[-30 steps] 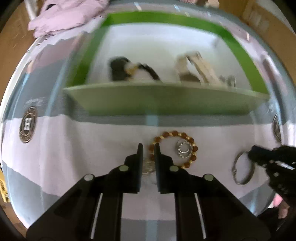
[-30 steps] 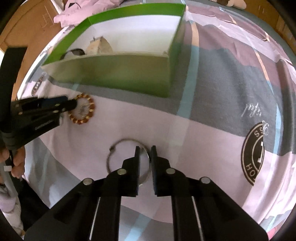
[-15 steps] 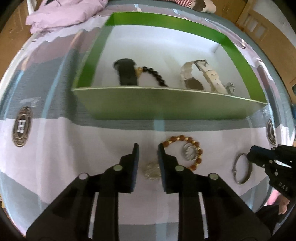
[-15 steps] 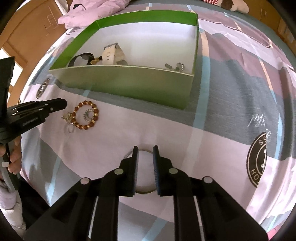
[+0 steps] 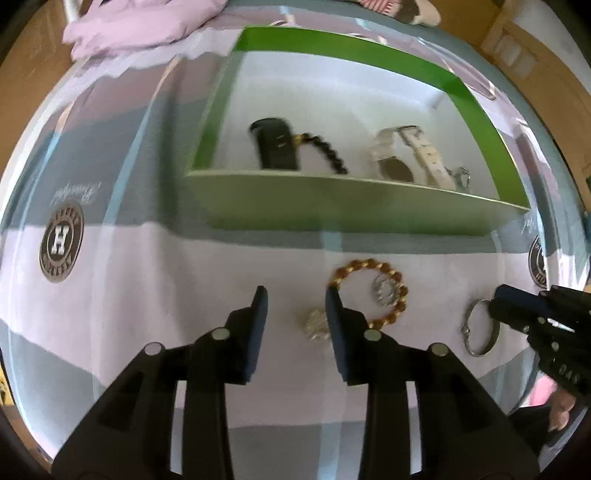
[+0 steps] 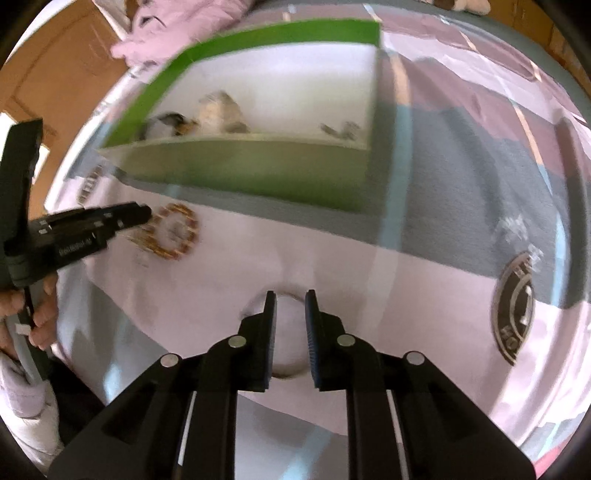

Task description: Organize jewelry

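A green box (image 5: 369, 206) with a white inside holds a black band (image 5: 277, 147), a dark bead string (image 5: 325, 151) and a pale watch (image 5: 406, 158). On the cloth in front lie an amber bead bracelet (image 5: 369, 291), a small sparkly ring (image 5: 384, 288) inside it, and a glittery brooch (image 5: 314, 325). My left gripper (image 5: 295, 299) is open, with the brooch between its fingers. A silver bangle (image 5: 480, 328) lies at the right. My right gripper (image 6: 290, 299) is partly open over the bangle (image 6: 291, 369), which is blurred and mostly hidden there.
The surface is a pink and grey cloth with round logo patches (image 5: 61, 242) (image 6: 513, 317). A crumpled pink garment (image 5: 140, 26) lies beyond the box. The left gripper shows in the right wrist view (image 6: 92, 229), held by a hand (image 6: 22, 314).
My left gripper has opened wide around the brooch. My right gripper has opened a little over the bangle. Both views have shifted, and the right one is blurred by motion.
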Tool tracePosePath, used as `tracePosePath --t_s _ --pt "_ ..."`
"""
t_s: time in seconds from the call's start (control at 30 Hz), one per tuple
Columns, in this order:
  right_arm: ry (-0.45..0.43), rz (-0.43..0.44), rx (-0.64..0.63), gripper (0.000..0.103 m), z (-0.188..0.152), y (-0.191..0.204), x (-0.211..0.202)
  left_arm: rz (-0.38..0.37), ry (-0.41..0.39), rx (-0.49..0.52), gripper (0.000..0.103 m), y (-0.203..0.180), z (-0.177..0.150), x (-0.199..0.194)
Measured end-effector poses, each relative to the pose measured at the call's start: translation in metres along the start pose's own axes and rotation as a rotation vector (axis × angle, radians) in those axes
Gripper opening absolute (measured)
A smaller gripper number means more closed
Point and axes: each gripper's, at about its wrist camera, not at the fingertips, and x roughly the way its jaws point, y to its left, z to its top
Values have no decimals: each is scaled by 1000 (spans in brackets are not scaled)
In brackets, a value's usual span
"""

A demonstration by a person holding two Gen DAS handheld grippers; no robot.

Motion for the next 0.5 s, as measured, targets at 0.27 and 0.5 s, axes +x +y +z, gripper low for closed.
tracePosePath --t_s 0.27,0.5 --pt "-57 99 -124 15 24 76 13 -38 55 -19 45 3 -8 15" --pt "0 51 -161 15 39 104 59 -26 52 -105 49 31 -4 12"
